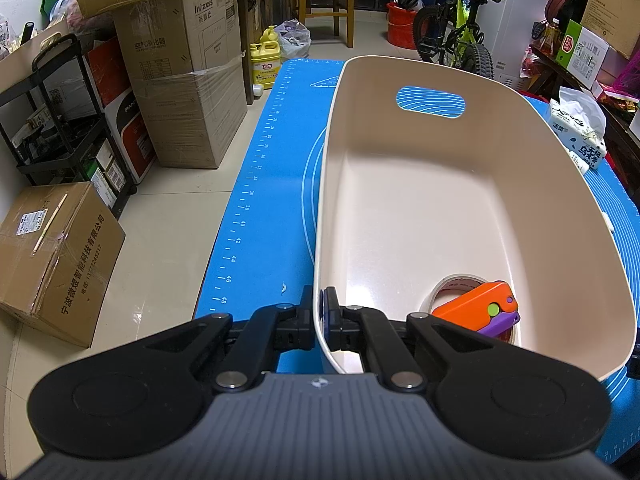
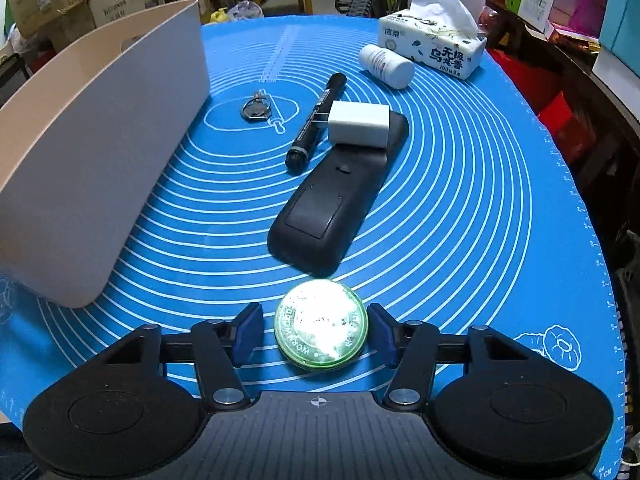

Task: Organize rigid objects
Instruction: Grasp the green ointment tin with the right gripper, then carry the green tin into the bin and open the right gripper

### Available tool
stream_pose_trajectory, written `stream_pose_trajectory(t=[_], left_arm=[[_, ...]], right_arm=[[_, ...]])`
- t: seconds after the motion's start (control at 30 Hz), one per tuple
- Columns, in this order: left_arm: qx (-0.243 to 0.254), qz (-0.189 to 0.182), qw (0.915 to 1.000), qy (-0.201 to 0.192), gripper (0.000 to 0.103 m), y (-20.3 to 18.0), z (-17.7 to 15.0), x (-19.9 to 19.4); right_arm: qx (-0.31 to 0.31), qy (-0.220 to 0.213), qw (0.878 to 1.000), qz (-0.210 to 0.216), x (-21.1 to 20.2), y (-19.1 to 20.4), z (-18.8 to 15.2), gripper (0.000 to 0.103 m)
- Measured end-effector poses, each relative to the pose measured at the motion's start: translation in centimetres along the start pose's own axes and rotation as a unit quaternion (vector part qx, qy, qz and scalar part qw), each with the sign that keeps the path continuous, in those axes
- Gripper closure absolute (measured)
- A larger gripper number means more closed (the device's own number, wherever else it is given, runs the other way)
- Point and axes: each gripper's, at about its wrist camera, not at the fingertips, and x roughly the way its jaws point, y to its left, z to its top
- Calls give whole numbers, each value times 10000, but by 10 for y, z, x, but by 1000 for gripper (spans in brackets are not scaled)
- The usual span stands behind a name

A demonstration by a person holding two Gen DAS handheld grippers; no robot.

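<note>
Blue matting printed with white concentric rings and a numbered ruler edge covers the tabletop (image 2: pixel 460 208). On it, a round green tin (image 2: pixel 321 325) with a glare-washed lid is seen between the spread fingers of the right gripper (image 2: pixel 318 334); the pads stand apart from its rim on both sides, and "WORMWOOD" can be read along the lid's edge. Just beyond the tin a black remote (image 2: pixel 320 208) lies face down, with a white charger plug (image 2: pixel 359 123) resting on its far end. A black marker (image 2: pixel 316 122) lies beside the plug, a key ring (image 2: pixel 256 107) to its left, and a white pill bottle (image 2: pixel 386 66) on its side farther back. A tissue pack (image 2: pixel 434 46) printed with Chinese characters and "100" sits at the far edge.

The beige bin (image 1: pixel 440 208) stands at the left of the mat. Its near-left rim is clamped between the closed fingers of the left gripper (image 1: pixel 319 316). Inside the bin, an orange and purple toy (image 1: pixel 480 312) with a green button rests on a tape roll (image 1: pixel 452 284).

Stacked cardboard boxes (image 1: pixel 184 68) on the floor are marked "Inkaxss", with a yellow detergent jug (image 1: pixel 266 60) and a green bicycle (image 1: pixel 460 28) behind.
</note>
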Motion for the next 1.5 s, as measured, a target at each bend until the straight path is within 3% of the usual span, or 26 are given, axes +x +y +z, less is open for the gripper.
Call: stream_pose_trajectory(t=[0.03, 0.23, 0.77, 1.03, 1.33, 1.5], left_arm=[[0, -1, 10000, 0, 98, 0, 0, 0], [-2, -2, 10000, 2, 98, 0, 0, 0], [-2, -4, 10000, 8, 98, 0, 0, 0], [-2, 4, 10000, 6, 98, 0, 0, 0], [11, 10, 10000, 10, 98, 1, -1, 1], [44, 43, 10000, 29, 98, 0, 0, 1]], right_arm=[[-12, -10, 10000, -20, -1, 1, 0, 48], [-53, -72, 10000, 9, -5, 2, 0, 48], [-278, -1311, 9909, 143, -67, 26, 28, 48], [-474, -1887, 9796, 508, -92, 54, 53, 48], [-906, -2031, 9690, 1080, -85, 108, 79, 48], [-1223, -1708, 9672, 1430, -71, 142, 91, 48]])
